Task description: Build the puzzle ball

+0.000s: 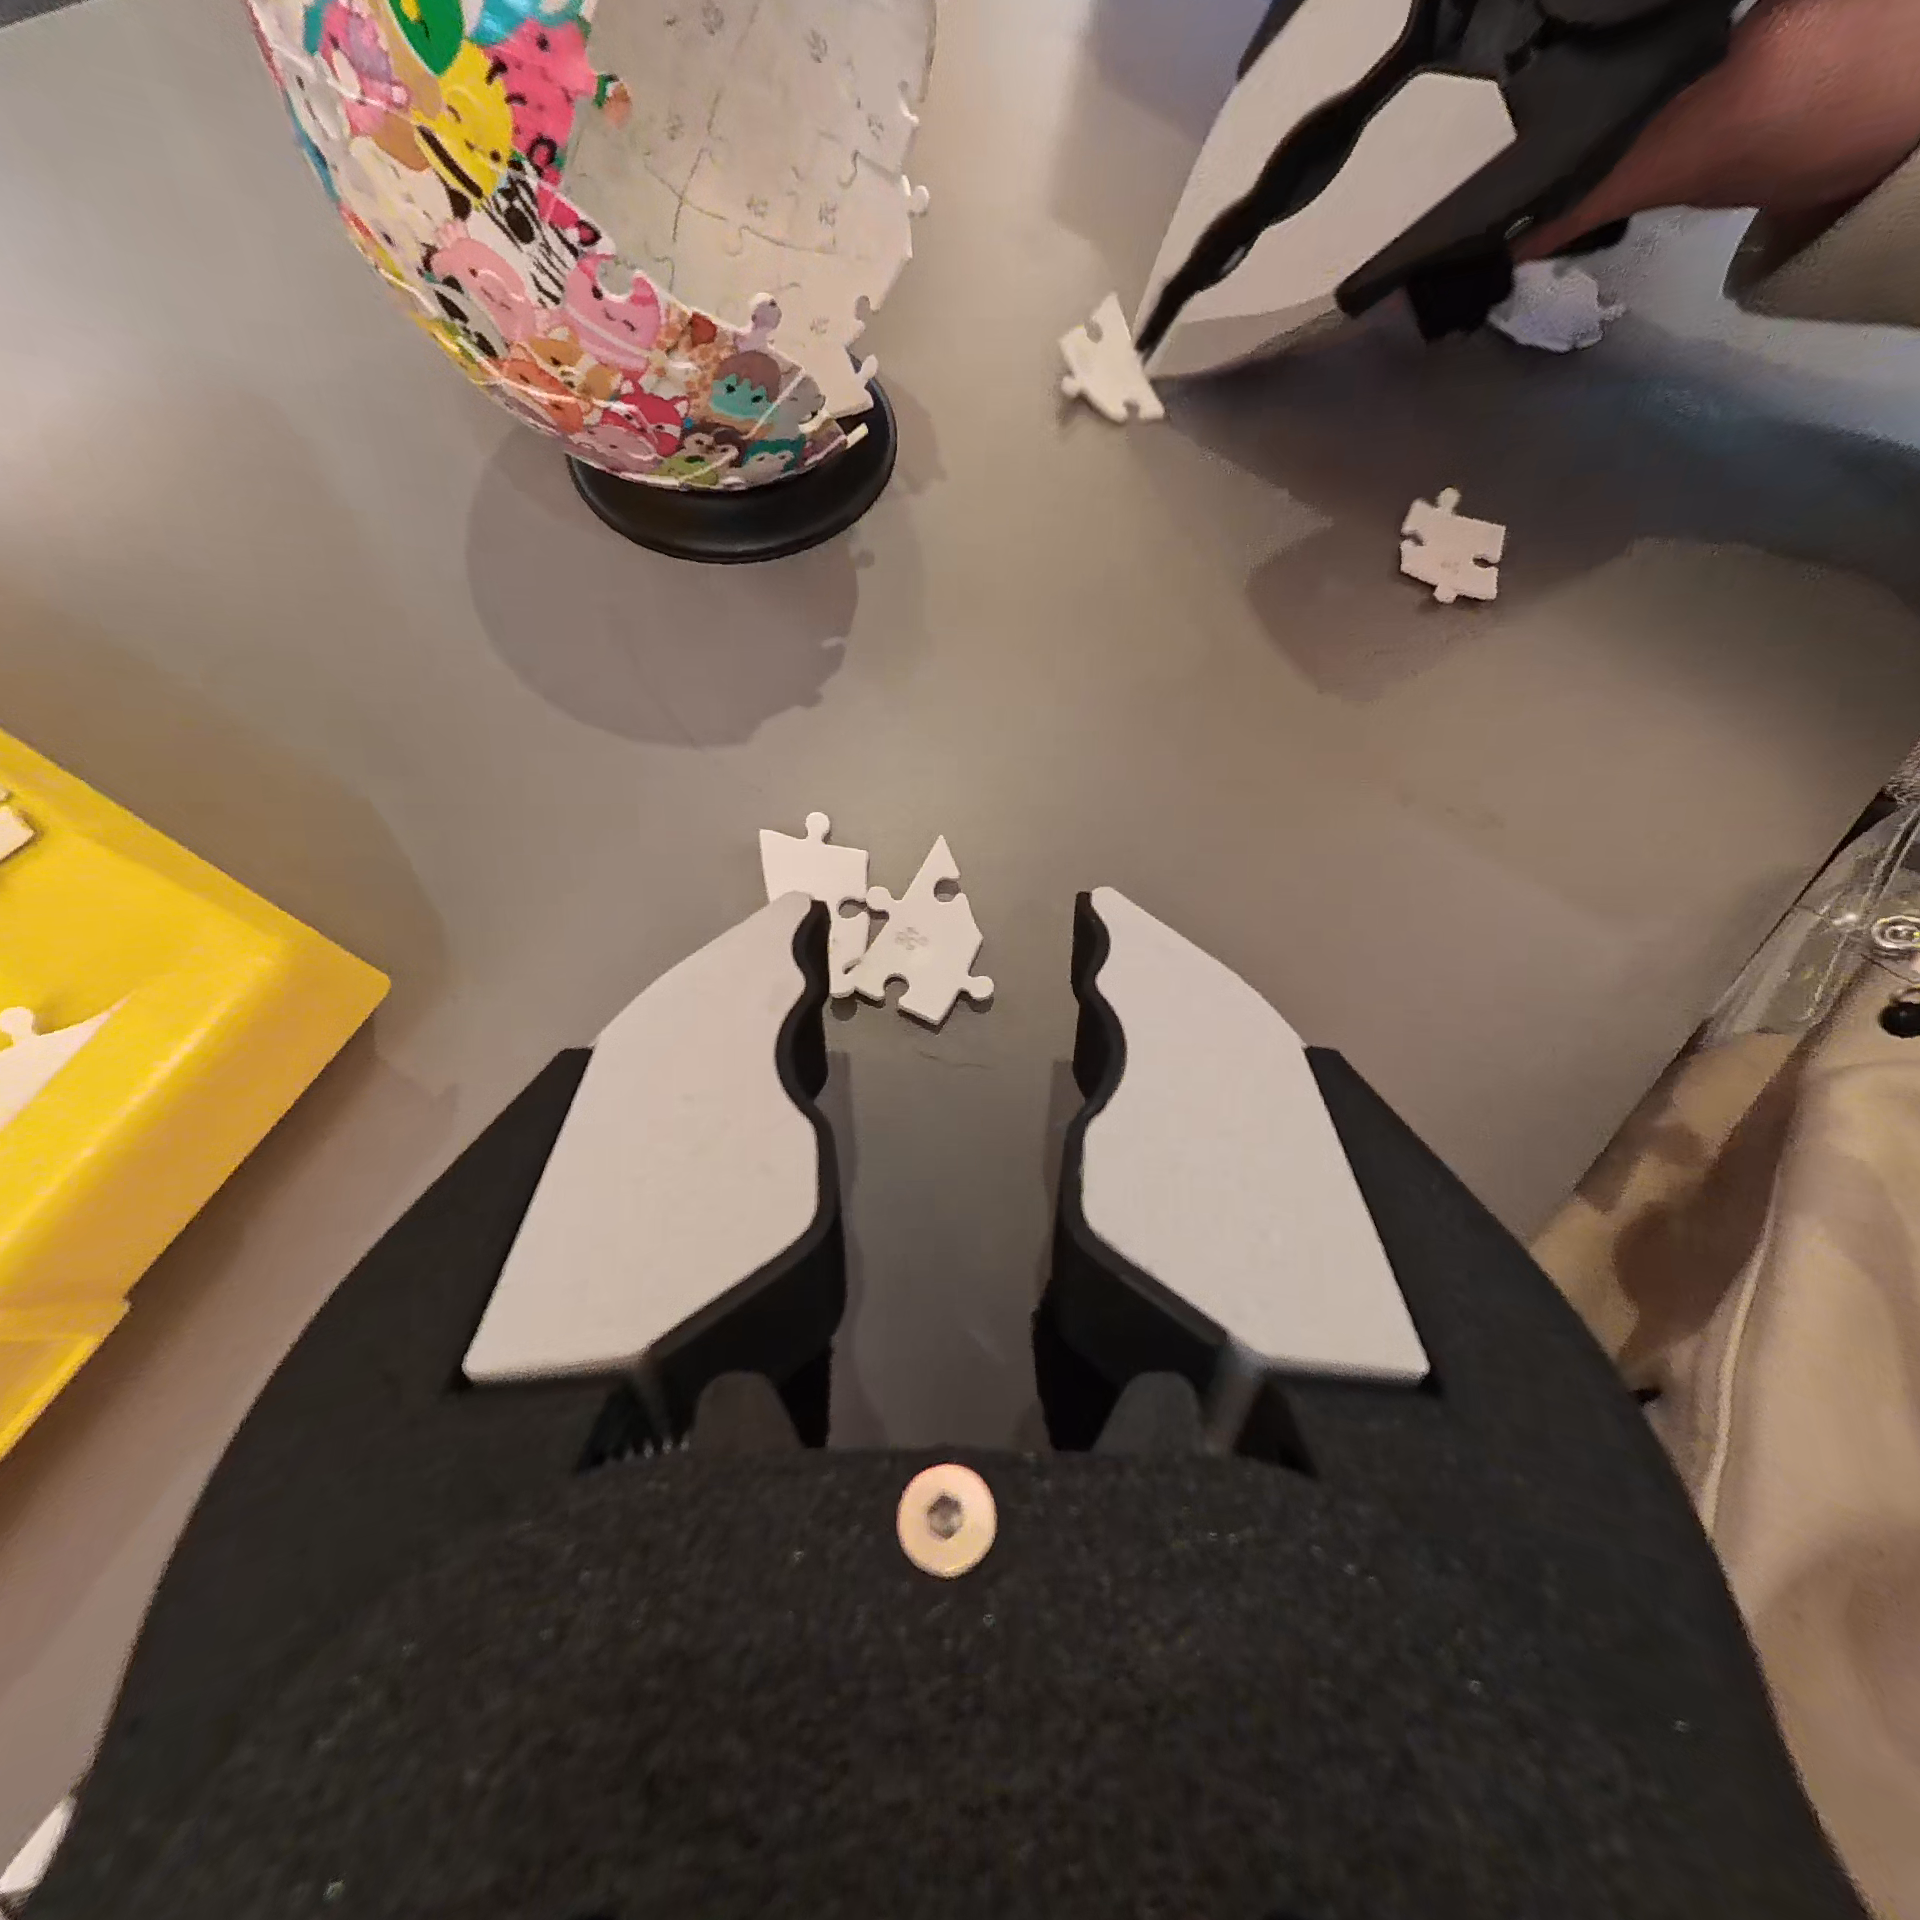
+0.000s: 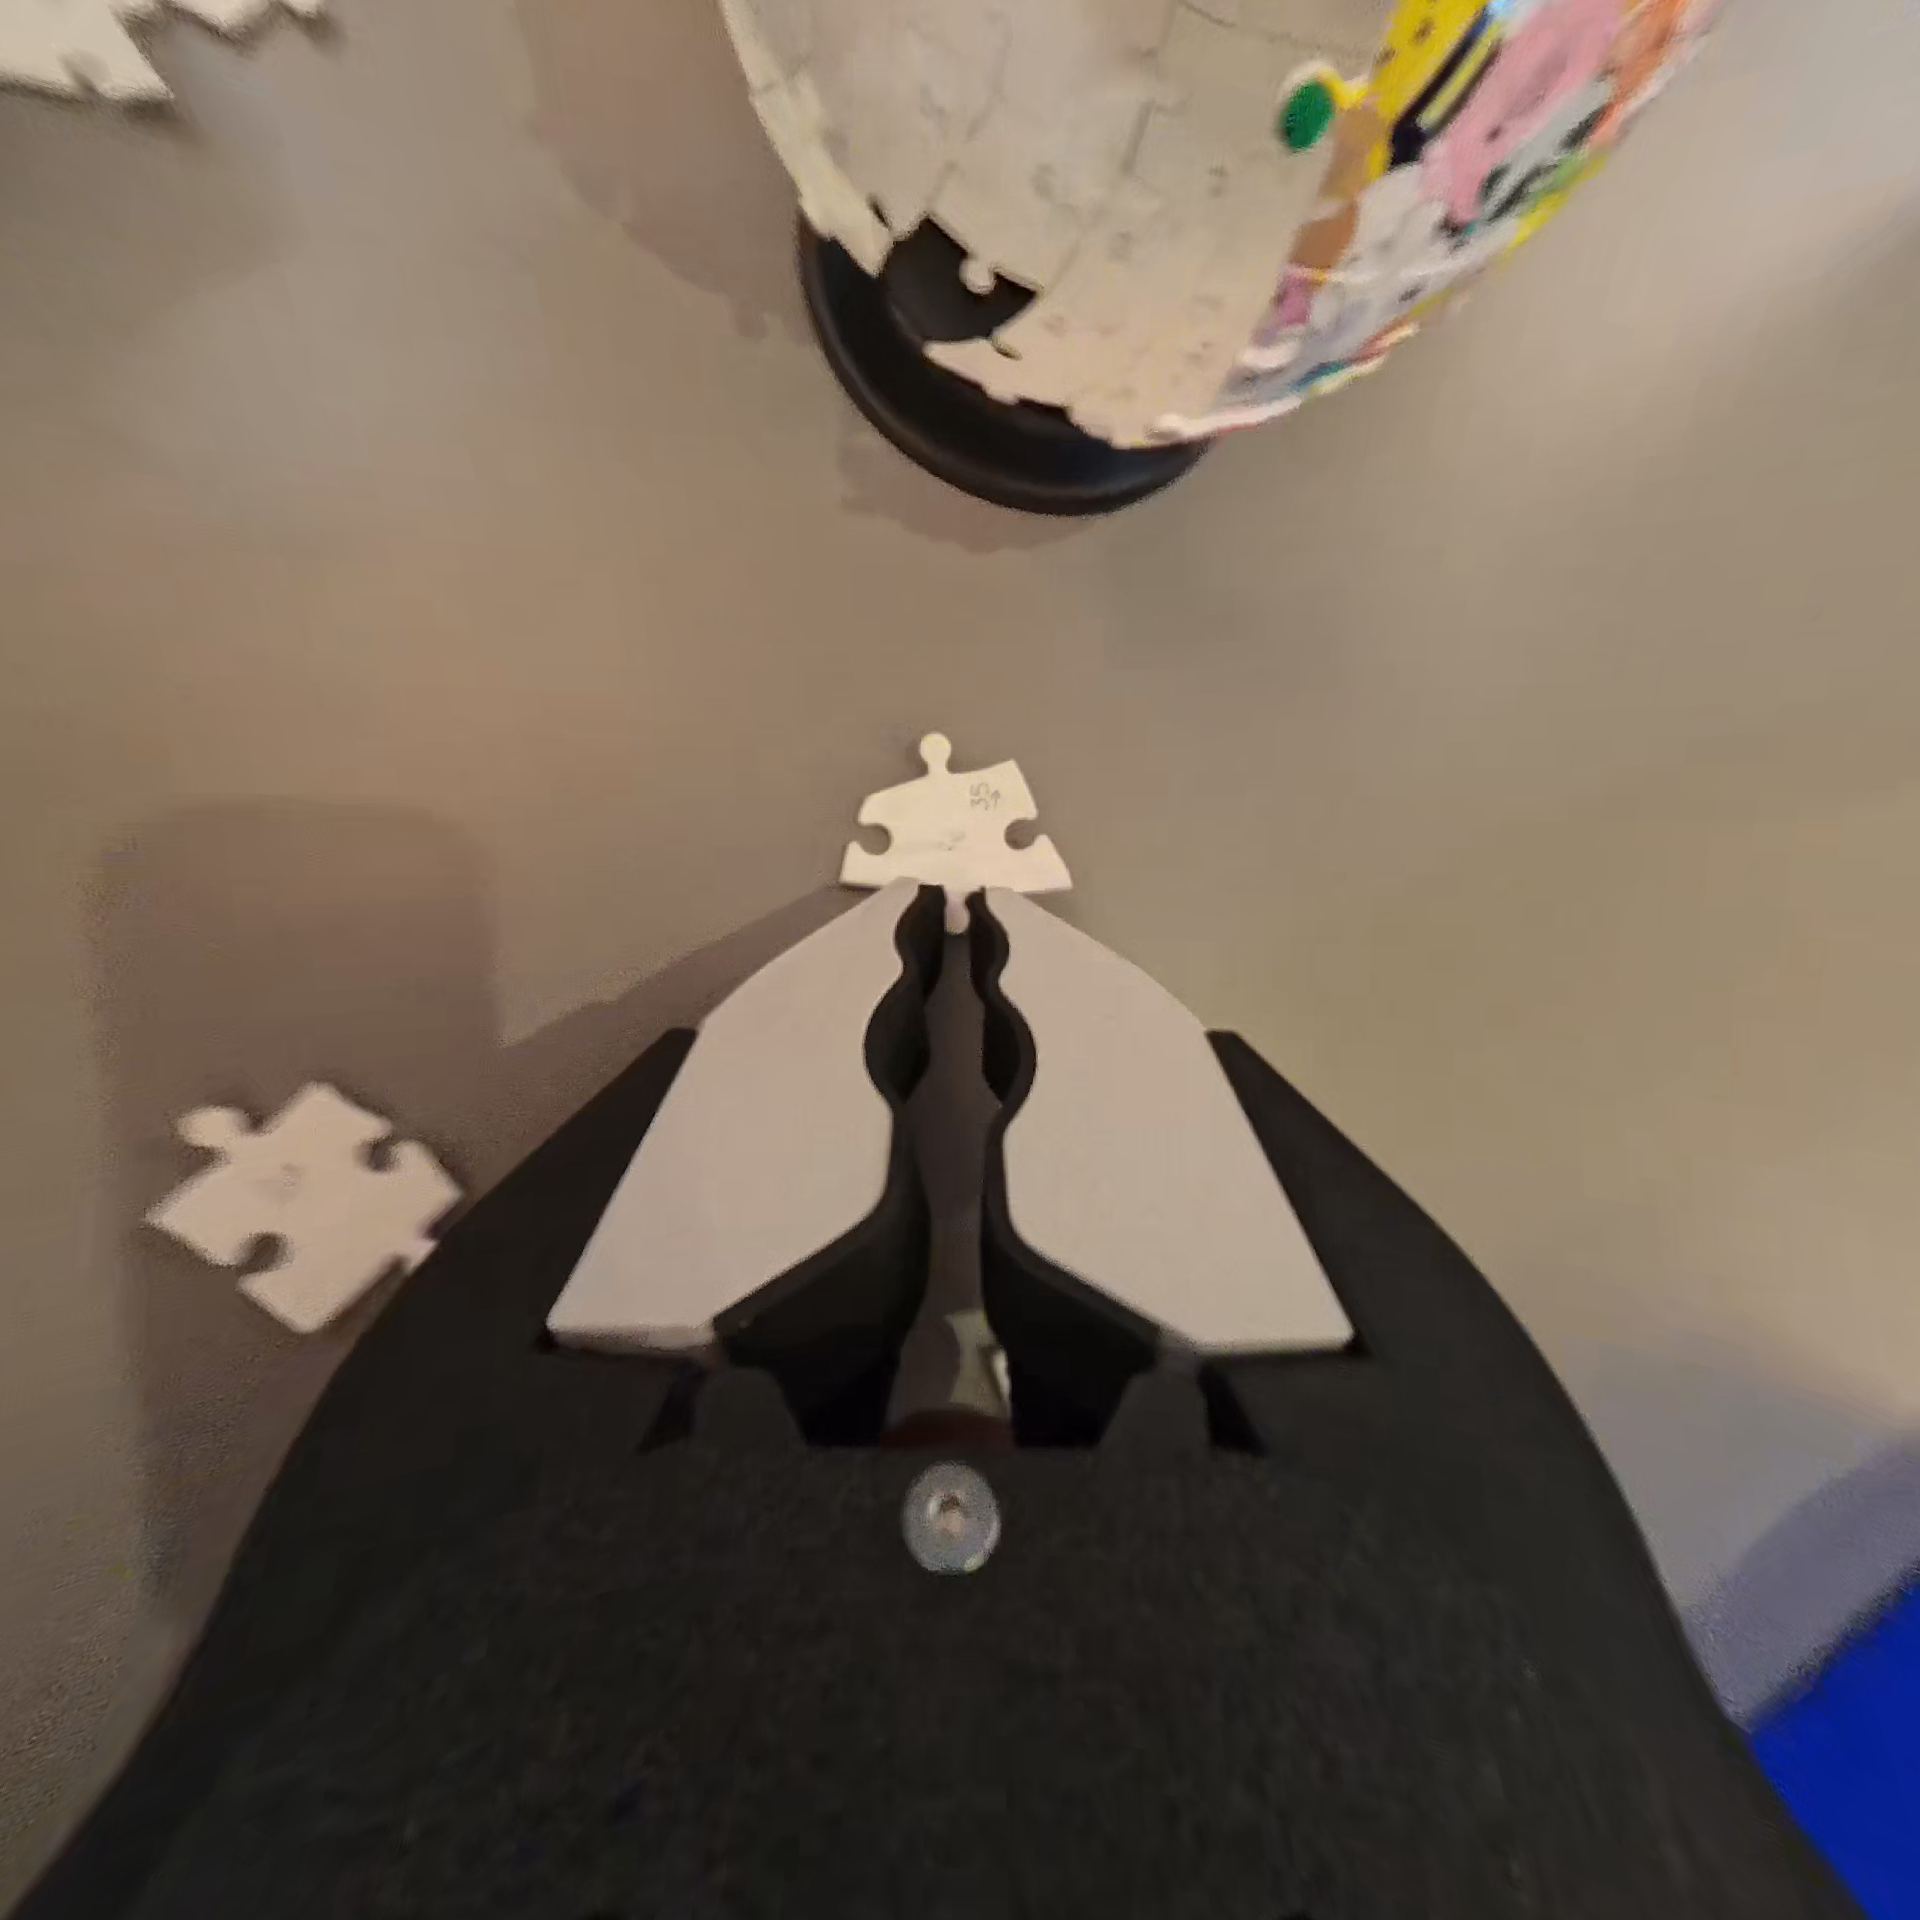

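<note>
The right tongs (image 2: 958,914) are clamped on a white puzzle piece (image 2: 956,831) near the half-built puzzle ball (image 2: 1195,239) on the counter (image 2: 1455,831), while the left tongs (image 1: 951,925) stand apart over two loose pieces (image 1: 894,935).

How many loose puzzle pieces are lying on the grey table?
4: two touching pieces at the left gripper; one pinched by the right gripper; one alone nearby. The yellow box holds more.
</note>
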`<state>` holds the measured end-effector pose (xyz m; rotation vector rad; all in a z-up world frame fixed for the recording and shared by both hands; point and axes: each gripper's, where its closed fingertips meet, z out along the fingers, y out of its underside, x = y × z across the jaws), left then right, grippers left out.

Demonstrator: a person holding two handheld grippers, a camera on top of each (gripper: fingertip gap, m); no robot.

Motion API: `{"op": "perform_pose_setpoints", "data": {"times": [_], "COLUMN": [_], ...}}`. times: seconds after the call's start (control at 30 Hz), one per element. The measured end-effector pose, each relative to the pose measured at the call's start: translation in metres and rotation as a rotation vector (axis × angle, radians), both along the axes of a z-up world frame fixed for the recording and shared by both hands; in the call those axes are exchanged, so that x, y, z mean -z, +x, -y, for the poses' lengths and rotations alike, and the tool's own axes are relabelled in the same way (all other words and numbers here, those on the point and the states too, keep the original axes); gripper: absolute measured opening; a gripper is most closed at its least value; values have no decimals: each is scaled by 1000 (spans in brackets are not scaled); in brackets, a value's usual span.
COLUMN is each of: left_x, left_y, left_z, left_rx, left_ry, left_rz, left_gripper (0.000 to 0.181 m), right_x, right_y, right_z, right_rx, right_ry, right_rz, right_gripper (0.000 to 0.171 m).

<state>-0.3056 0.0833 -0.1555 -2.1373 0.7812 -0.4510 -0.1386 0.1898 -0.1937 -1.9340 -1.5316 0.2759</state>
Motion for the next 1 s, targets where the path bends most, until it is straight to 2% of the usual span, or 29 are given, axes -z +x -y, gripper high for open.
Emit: {"op": "perform_pose_setpoints", "data": {"times": [0.07,0.13,0.27,0.33,0.4,0.43,0.5,0.67,0.87,1.0], "left_x": [0,0,-1,-2,-4,-5,-5,-7,-7,-6], "left_y": [0,0,-1,-2,-3,-3,-3,-2,-2,-1], "left_z": [0,0,-1,-1,-2,-2,-1,0,0,1], "left_rx": [0,1,-5,-7,-11,-12,-11,-6,-8,-2], "left_ry": [-2,-2,-3,-1,4,4,-2,1,2,-1], "left_rz": [0,4,12,20,26,30,36,50,49,39], "left_gripper": [44,44,44,44,44,44,44,44,44,44], "right_x": [-3,-8,-12,-13,-17,-18,-11,1,-10,0], "right_y": [10,16,21,13,-11,-17,-11,3,15,13], "right_z": [-12,-13,-4,2,16,15,1,-3,-10,-8], "right_rx": [17,42,125,218,206,212,266,270,294,303], "right_ry": [78,82,41,-38,-123,-103,-32,-163,-122,-156], "right_rz": [58,67,19,-48,-166,-200,-142,-88,-104,-73], "right_gripper": [6,19,19,17,13,14,27,25,24,22]}}
